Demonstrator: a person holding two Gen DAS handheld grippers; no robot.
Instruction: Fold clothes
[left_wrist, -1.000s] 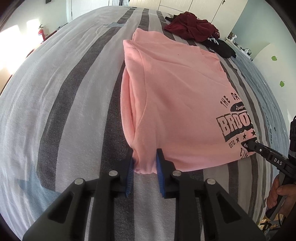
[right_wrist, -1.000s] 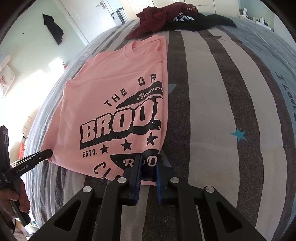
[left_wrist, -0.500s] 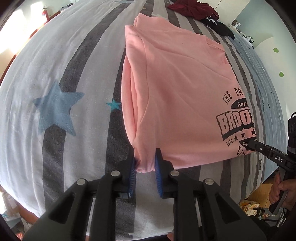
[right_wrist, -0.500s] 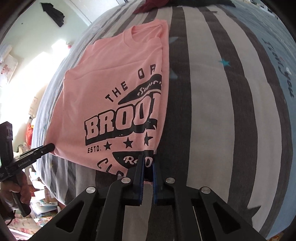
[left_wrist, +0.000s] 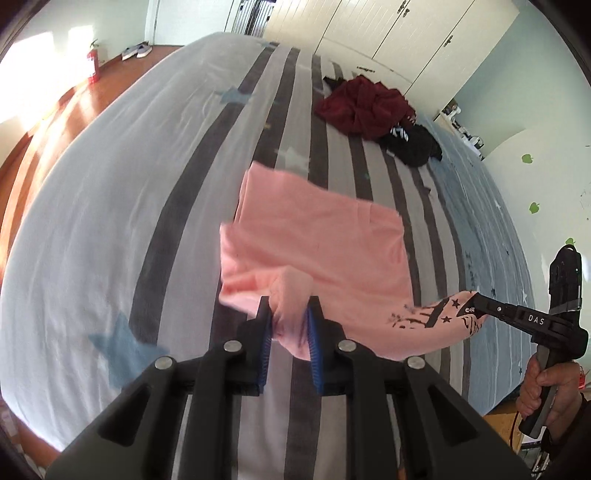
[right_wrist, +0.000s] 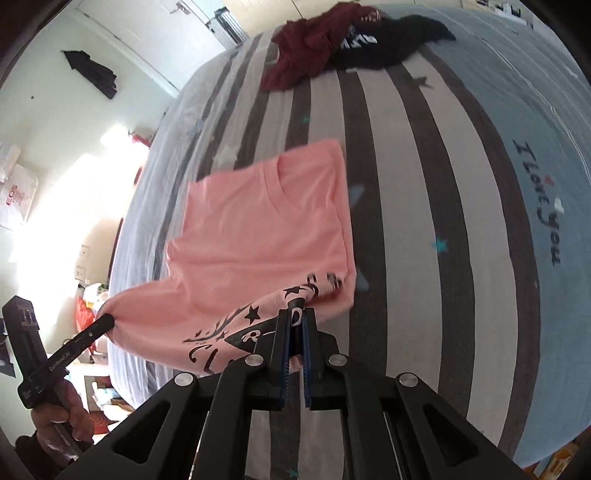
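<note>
Pink T-shirt (left_wrist: 317, 251), sides folded in, black print at the hem end: hem end is up off the bed (left_wrist: 110, 206), collar end lies on the striped cover around mid-bed. Left gripper (left_wrist: 290, 325) clamped on one hem corner, cloth bunched between the blue pads (left_wrist: 313, 345). Right gripper (right_wrist: 295, 332) clenched on the other hem corner, over the print; jaws nearly together with only thin fabric between. Hem hangs stretched between the two grippers, sagging slightly. Each gripper is held by a hand (left_wrist: 550, 391) at its grip, off the near edge of the bed. Toward the far edge: crumpled dark red garment (left_wrist: 364, 105), black garment (left_wrist: 413, 142) touching it, well apart from the shirt. White wardrobe doors (left_wrist: 388, 33) beyond the bed.
</note>
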